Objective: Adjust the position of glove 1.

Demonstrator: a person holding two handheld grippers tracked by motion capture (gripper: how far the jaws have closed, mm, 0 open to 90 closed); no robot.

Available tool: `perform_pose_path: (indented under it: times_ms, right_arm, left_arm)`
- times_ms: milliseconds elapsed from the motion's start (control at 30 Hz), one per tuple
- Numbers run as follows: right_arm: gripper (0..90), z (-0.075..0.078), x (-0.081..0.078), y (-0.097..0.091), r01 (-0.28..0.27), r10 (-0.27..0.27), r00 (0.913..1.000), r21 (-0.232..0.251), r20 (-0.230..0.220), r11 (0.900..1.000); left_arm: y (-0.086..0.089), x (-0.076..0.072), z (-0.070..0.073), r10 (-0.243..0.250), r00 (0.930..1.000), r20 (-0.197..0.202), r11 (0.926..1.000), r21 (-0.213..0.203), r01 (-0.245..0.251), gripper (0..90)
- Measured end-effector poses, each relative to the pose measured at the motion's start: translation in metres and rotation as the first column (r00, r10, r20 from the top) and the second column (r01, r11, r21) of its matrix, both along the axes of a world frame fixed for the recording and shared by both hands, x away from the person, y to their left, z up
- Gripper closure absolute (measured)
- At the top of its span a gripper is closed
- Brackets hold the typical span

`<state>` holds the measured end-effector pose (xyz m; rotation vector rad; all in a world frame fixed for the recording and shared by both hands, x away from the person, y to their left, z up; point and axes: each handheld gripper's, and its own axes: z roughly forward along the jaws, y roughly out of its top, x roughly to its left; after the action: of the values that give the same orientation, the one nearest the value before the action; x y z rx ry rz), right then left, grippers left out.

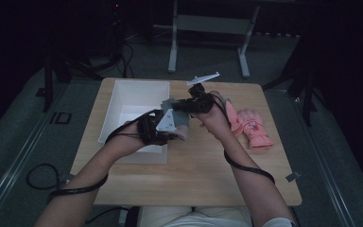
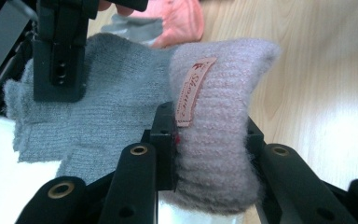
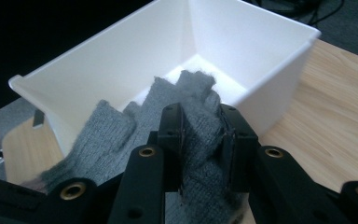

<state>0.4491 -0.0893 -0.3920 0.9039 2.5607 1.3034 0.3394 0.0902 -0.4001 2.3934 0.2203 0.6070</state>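
The grey knitted glove (image 2: 98, 116) hangs stretched between the 2 grippers, just over the near right corner of the white bin (image 1: 123, 94), clear of the tabletop (image 1: 198, 170); it is carried by both ends, which keeps it spread flat rather than bunched, probably so it drops neatly into the bin. The left gripper (image 2: 209, 135) has its fingers closed on the glove's pinkish-grey cuff (image 2: 223, 121), beside the small woven label (image 2: 193, 91); the thick cuff fills the gap between them. The right gripper (image 3: 203, 133) pinches the glove's finger end, its fingers narrow with grey knit bunched between them and the glove's tips poking up past them toward the bin's inside. In the high view the left gripper (image 1: 158, 127) sits at the bin's near right corner and the right gripper (image 1: 196, 101) just to the right of the bin's right wall. A pink mitten (image 1: 253, 127) lies on the tabletop well to the right of the bin, untouched; it looks like the next item for the bin.
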Motion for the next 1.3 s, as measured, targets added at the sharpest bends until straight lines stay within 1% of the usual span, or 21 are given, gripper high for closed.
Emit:
perform_pose_path:
  times_ms: [67, 100, 167, 200, 233, 267, 300, 367, 500, 567, 600, 667, 767, 867, 933, 967, 1033, 1067, 1100, 1200, 1300]
  right_arm:
    - [72.8, 0.001, 0.001, 0.010, -0.008, 0.008, 1.0000, 0.000, 0.003, 1.0000]
    - [72.8, 0.001, 0.002, 0.015, -0.012, 0.012, 0.9999, 0.000, 0.002, 0.9999]
    - [72.8, 0.002, 0.002, 0.024, -0.020, 0.020, 0.9998, 0.003, 0.010, 0.9998]
    - [72.8, 0.002, 0.003, 0.029, -0.023, 0.023, 0.9997, 0.003, 0.009, 0.9997]
    - [72.8, 0.002, 0.003, 0.034, -0.025, 0.025, 0.9996, 0.003, 0.012, 0.9997]
    - [72.8, 0.002, 0.003, 0.034, -0.025, 0.025, 0.9996, 0.003, 0.012, 0.9997]
    - [72.8, 0.003, 0.003, 0.039, -0.027, 0.027, 0.9996, 0.003, 0.011, 0.9996]
    - [72.8, 0.003, 0.004, 0.052, -0.037, 0.037, 0.9993, 0.000, 0.012, 0.9993]
    - [72.8, 0.001, 0.008, 0.071, -0.058, 0.058, 0.9983, -0.002, 0.009, 0.9983]
    - [72.8, 0.000, 0.010, 0.080, -0.059, 0.059, 0.9983, -0.001, 0.004, 0.9983]
    - [72.8, -0.001, 0.011, 0.083, -0.059, 0.059, 0.9982, 0.001, 0.002, 0.9982]
    - [72.8, -0.004, 0.013, 0.089, -0.057, 0.057, 0.9984, 0.004, -0.005, 0.9984]
    - [72.8, -0.009, 0.017, 0.094, -0.055, 0.055, 0.9983, -0.005, -0.018, 0.9985]
    - [72.8, -0.016, 0.022, 0.098, -0.042, 0.042, 0.9981, 0.000, -0.045, 0.9991]
    - [72.8, -0.020, 0.024, 0.101, -0.038, 0.038, 0.9981, -0.005, -0.049, 0.9993]
    - [72.8, -0.022, 0.024, 0.103, -0.034, 0.033, 0.9983, -0.010, -0.049, 0.9994]
    - [72.7, -0.026, 0.026, 0.105, -0.027, 0.025, 0.9980, -0.025, -0.058, 0.9993]
    - [72.7, -0.028, 0.028, 0.105, -0.023, 0.021, 0.9976, -0.033, -0.066, 0.9992]
    - [72.7, -0.030, 0.030, 0.106, -0.019, 0.017, 0.9973, -0.038, -0.072, 0.9991]
    - [72.7, -0.037, 0.033, 0.109, -0.016, 0.010, 0.9962, -0.062, -0.087, 0.9979]
    - [72.7, -0.043, 0.037, 0.111, -0.013, 0.006, 0.9957, -0.080, -0.093, 0.9967]
  left_arm:
    - [0.010, 0.000, 0.001, 0.008, 0.9999, -0.007, 0.9999, -0.008, -0.008, 68.4]
    - [0.014, 0.000, 0.002, 0.011, 0.9999, -0.001, 0.9999, 0.002, -0.011, 68.4]
    - [0.022, 0.000, 0.002, 0.028, 0.9996, -0.005, 0.9996, 0.007, -0.028, 68.4]
    - [0.026, -0.001, 0.002, 0.033, 0.9994, 0.002, 0.9994, 0.012, -0.033, 68.4]
    - [0.029, -0.001, 0.002, 0.040, 0.9992, 0.004, 0.9992, 0.008, -0.040, 68.4]
    - [0.029, -0.001, 0.002, 0.040, 0.9992, 0.004, 0.9992, 0.008, -0.040, 68.4]
    - [0.036, -0.001, 0.001, 0.047, 0.9989, 0.005, 0.9987, 0.019, -0.047, 68.4]
    - [0.044, 0.000, 0.001, 0.056, 0.9984, 0.001, 0.9983, 0.018, -0.056, 68.4]
    - [0.059, 0.002, -0.003, 0.073, 0.9973, -0.003, 0.9969, 0.029, -0.073, 68.4]
    - [0.065, 0.006, -0.006, 0.076, 0.9970, -0.018, 0.9968, 0.029, -0.075, 68.4]
    - [0.067, 0.008, -0.009, 0.079, 0.9966, -0.021, 0.9962, 0.039, -0.078, 68.4]
    - [0.070, 0.012, -0.012, 0.077, 0.9963, -0.038, 0.9964, 0.040, -0.075, 68.4]
    - [0.073, 0.018, -0.019, 0.073, 0.9960, -0.052, 0.9962, 0.051, -0.070, 68.4]
    - [0.074, 0.026, -0.025, 0.080, 0.9940, -0.074, 0.9950, 0.066, -0.075, 68.4]
    - [0.073, 0.031, -0.029, 0.086, 0.9923, -0.090, 0.9942, 0.072, -0.079, 68.4]
    - [0.072, 0.032, -0.031, 0.085, 0.9921, -0.093, 0.9935, 0.083, -0.077, 68.4]
    - [0.070, 0.036, -0.035, 0.083, 0.9923, -0.091, 0.9904, 0.118, -0.072, 68.4]
    - [0.069, 0.037, -0.037, 0.084, 0.9917, -0.097, 0.9898, 0.123, -0.072, 68.3]
    - [0.068, 0.040, -0.040, 0.088, 0.9910, -0.102, 0.9876, 0.139, -0.073, 68.3]
    - [0.064, 0.044, -0.046, 0.087, 0.9900, -0.111, 0.9836, 0.167, -0.068, 68.3]
    - [0.062, 0.049, -0.051, 0.087, 0.9875, -0.131, 0.9797, 0.191, -0.061, 68.2]
